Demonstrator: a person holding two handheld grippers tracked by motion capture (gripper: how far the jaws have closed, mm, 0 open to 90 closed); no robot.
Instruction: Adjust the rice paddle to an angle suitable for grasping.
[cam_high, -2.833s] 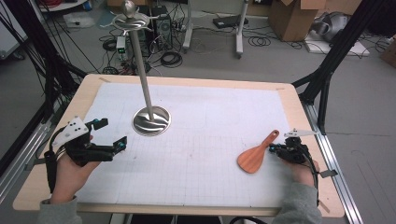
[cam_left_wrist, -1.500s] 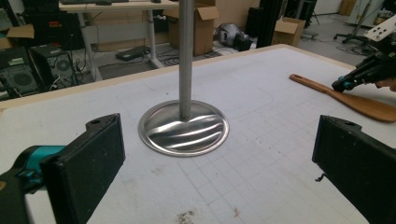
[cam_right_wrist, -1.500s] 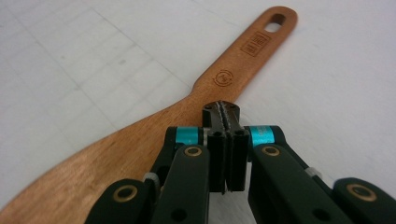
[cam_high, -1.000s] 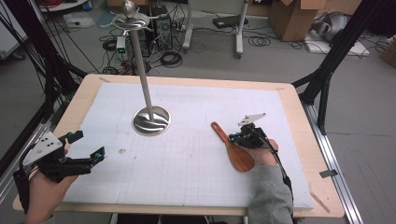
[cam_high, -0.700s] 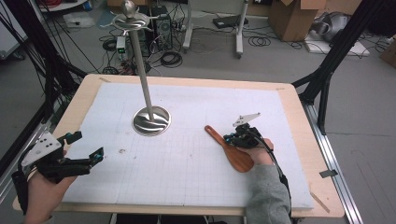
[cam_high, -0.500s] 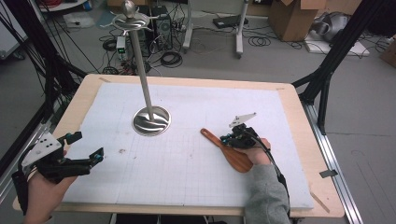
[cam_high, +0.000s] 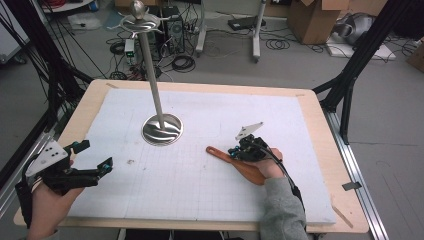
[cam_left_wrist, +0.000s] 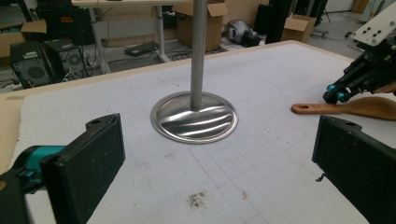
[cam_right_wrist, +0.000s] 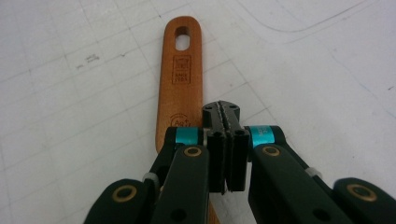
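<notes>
The right gripper (cam_high: 239, 151) has its fingers pressed together over the wooden spatula (cam_right_wrist: 181, 79), which hangs above the table (cam_high: 310, 100). The left gripper (cam_high: 92, 156) has its fingers spread, holding nothing.

Lab: computer tower (cam_high: 168, 20), floor cables (cam_high: 180, 62), cardboard boxes (cam_high: 312, 20), black rig frame (cam_high: 362, 60).

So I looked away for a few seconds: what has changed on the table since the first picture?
The right gripper, shut on the wooden spatula, has carried it from the right edge leftward toward the metal stand. The left gripper, open, drew back. The stand stayed.
</notes>
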